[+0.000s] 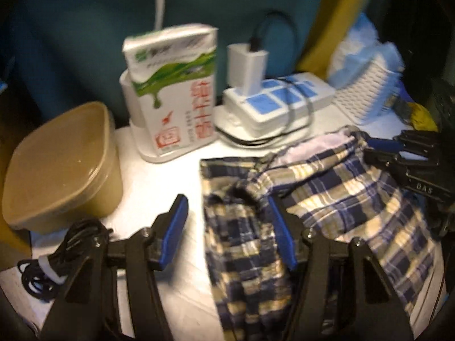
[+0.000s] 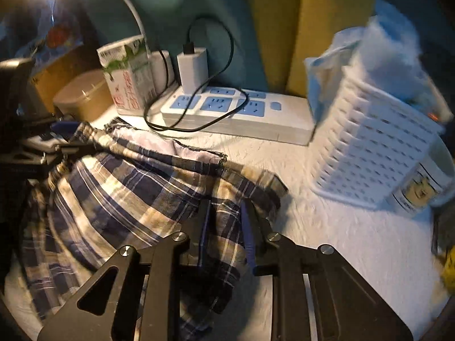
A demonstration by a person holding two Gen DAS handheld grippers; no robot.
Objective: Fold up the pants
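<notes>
Plaid pants [image 2: 136, 187] lie bunched in a heap on the white tabletop [image 2: 355, 241], and the right gripper [image 2: 226, 236] pinches a fold of them near the heap's right end, its blue-padded fingers pressed in against the cloth from both sides. Seen from the left wrist, the left gripper [image 1: 227, 227] is spread wide over the same pants [image 1: 327, 187]; one blue pad hangs above bare tabletop [image 1: 159, 176], the other sits against a raised ridge of the fabric, gripping nothing. Past the heap, toward the far edge of the tabletop, a white power strip [image 2: 241, 113] with blue sockets carries a white charger [image 2: 193, 68] and a looping black cable [image 2: 216, 56]. Left of it along that edge stands a milk carton [image 1: 173, 91], and in the far left corner a brown lidded container [image 1: 62, 162]. Near the right edge stands a white perforated basket [image 2: 369, 147] with a mug [image 2: 426, 182] just beside it. A coiled black cord [image 1: 54, 258] lies at the left gripper's side.
</notes>
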